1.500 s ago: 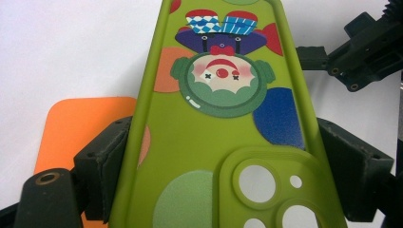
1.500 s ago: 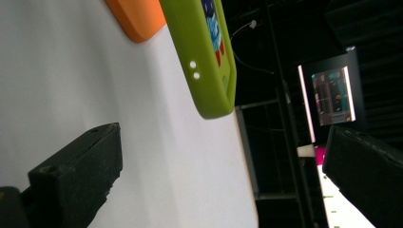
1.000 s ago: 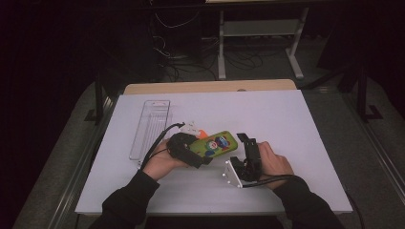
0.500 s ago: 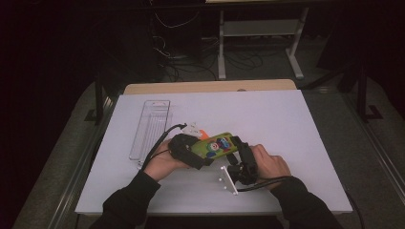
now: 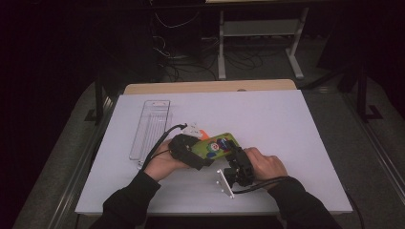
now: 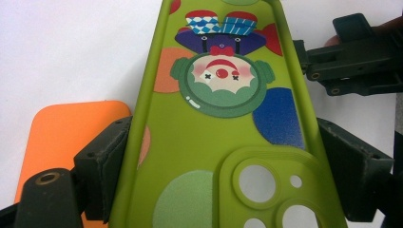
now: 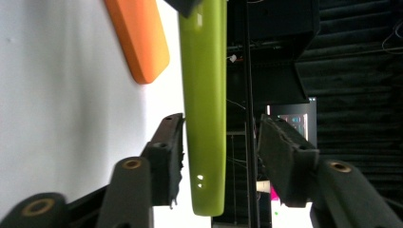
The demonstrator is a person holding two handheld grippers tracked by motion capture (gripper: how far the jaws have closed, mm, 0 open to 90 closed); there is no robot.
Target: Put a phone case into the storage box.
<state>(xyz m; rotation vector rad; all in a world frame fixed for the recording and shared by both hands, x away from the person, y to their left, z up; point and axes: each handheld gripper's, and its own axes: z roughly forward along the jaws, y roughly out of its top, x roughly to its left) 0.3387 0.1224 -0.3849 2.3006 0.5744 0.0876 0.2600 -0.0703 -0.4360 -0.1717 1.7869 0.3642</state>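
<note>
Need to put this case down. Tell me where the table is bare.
Bare: the right half of the table, and the far strip beyond the tray. Crowded: the near middle, where both grippers, left and right, meet the green case over the orange piece.

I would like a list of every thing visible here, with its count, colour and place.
phone case: one, green with a clown picture, held above the table between both grippers
orange slab: one, orange, flat on the table under the case
clear tray: one, transparent, on the table's left part
table: one, white top
left gripper: one, black, shut on the case's camera end
right gripper: one, black, fingers open around the case's other end
</note>
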